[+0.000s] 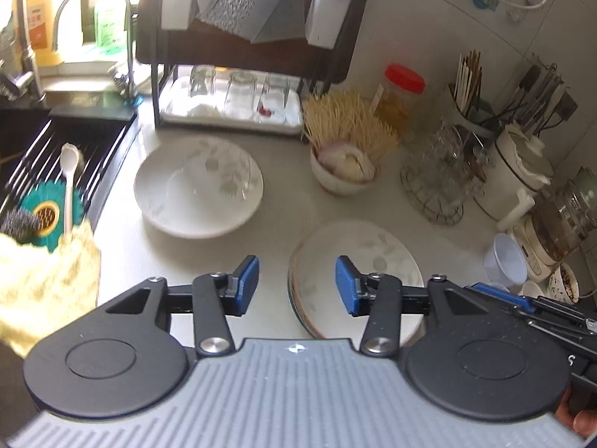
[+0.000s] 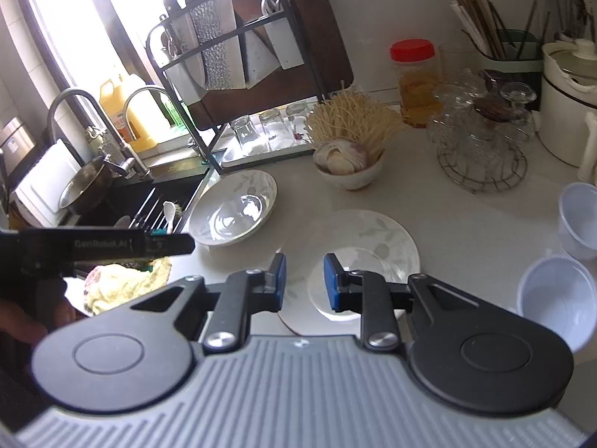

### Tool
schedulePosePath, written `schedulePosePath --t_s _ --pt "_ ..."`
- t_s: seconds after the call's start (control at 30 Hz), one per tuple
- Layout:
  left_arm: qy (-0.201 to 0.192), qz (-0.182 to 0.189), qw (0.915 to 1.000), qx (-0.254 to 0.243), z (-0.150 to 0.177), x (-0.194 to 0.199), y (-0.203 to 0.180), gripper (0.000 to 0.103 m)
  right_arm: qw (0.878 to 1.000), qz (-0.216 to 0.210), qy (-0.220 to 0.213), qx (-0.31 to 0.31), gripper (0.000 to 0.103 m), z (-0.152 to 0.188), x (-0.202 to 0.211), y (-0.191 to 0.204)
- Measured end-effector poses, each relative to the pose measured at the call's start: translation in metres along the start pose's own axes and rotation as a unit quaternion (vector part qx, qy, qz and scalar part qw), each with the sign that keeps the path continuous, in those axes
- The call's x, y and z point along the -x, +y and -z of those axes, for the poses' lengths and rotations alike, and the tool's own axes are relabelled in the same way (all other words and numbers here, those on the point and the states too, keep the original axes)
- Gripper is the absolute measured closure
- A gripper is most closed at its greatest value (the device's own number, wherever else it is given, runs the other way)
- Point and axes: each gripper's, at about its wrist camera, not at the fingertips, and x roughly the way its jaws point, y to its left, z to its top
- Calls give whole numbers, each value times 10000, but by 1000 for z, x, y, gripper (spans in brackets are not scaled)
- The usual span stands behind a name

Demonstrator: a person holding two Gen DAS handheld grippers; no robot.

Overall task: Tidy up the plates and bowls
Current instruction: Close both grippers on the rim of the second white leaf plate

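A white deep plate with a faint leaf print sits on the counter beside the sink; it also shows in the right wrist view. A flatter leaf-print plate lies nearer, to its right, also in the right wrist view. My left gripper is open and empty, hovering above the near plate's left edge. My right gripper is open and empty, above the near plate's left part. Two white plastic bowls stand at the right.
A black two-tier dish rack with upturned glasses stands at the back. A bowl of garlic and sticks, a red-lidded jar, a wire stand of glasses and a chopstick holder crowd the back right. The sink is left.
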Motion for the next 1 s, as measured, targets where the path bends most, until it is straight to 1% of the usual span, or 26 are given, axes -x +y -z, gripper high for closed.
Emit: schedulePosePath --t_s 0.23,0.5,0.53,0.57,0.6,0.63,0.7,0.77,0.87,1.0 --pt "72 163 9998 11 -37 -33 41 49 9999 104 49 -103 77 -26 -45 17" --pt "246 161 9995 -67 -67 -73 87 47 9988 235 276 -330 76 -45 -98 31" --pt "263 139 9995 -77 -70 -77 92 46 9987 220 286 -365 66 -48 -103 31" --pt "271 116 9995 -85 -73 -81 97 46 9986 213 279 -400 60 -49 -108 32" --pt "268 98 9996 -85 -75 -84 103 45 9985 203 270 -423 48 -51 -113 33" --pt "272 79 9996 -78 -77 -87 108 45 9985 176 275 -442 43 -53 -118 34" --pt "231 25 9997 -25 -80 -94 119 45 9980 77 359 -510 43 -56 -129 33" --pt "214 -84 9996 171 -84 -102 134 45 9972 -20 426 -614 43 -59 -141 33" --pt "261 -137 9985 466 -88 -117 154 45 9967 -46 496 -643 43 -64 -157 34" --pt "310 -253 9972 635 -88 -130 172 45 9961 -91 669 -571 43 -72 -182 39"
